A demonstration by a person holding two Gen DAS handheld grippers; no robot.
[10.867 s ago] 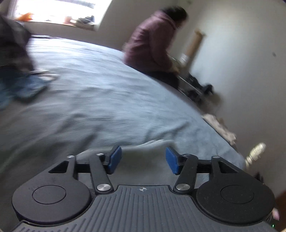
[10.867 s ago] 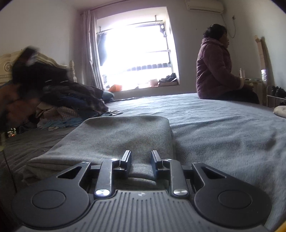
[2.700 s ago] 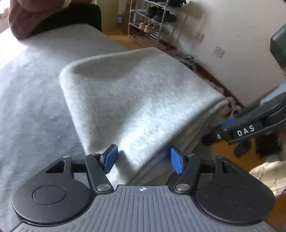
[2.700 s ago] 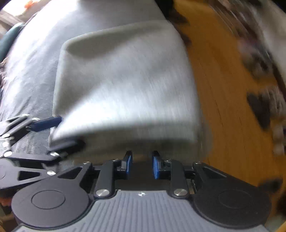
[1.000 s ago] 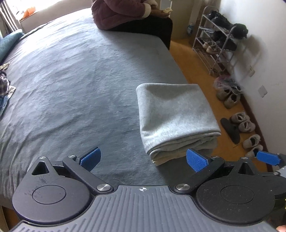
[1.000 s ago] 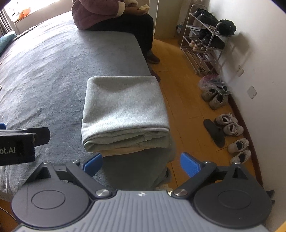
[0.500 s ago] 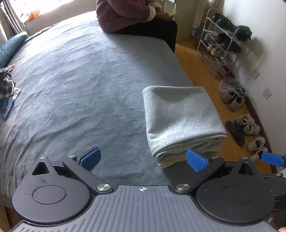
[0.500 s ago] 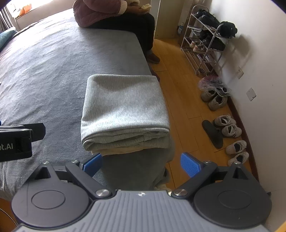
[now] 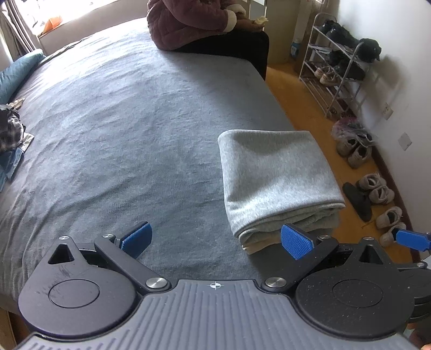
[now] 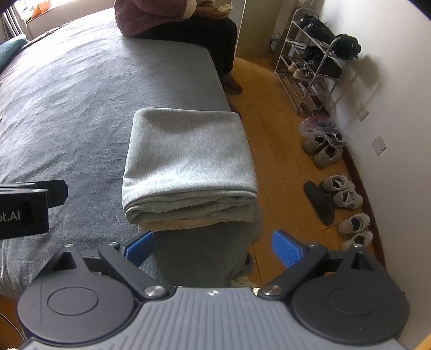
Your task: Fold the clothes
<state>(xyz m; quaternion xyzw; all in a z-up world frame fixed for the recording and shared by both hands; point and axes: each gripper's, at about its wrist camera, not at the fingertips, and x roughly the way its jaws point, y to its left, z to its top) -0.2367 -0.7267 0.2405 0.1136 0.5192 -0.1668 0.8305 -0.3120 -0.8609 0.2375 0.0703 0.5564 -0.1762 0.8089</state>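
fold done, both grippers backed off.
left gripper (image 9: 215, 238) and right gripper (image 10: 212, 247) now spread wide, empty; grey garment (image 10: 188, 158) released, sits folded at the bed (image 9: 121, 121) corner edge.

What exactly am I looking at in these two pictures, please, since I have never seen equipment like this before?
There is no robot here: a person holds one two-finger gripper in each hand, and each gripper carries a wide-angle camera that looks forward along its blue-padded fingers. One picture comes from the left gripper, the other from the right gripper. Both are open and hold nothing. In front of them lies a folded grey garment near the corner of a bed with a grey bedsheet. More clothes lie at the bed's far left edge. A seated person is at the far side, and a shoe rack and shoes line the wall.
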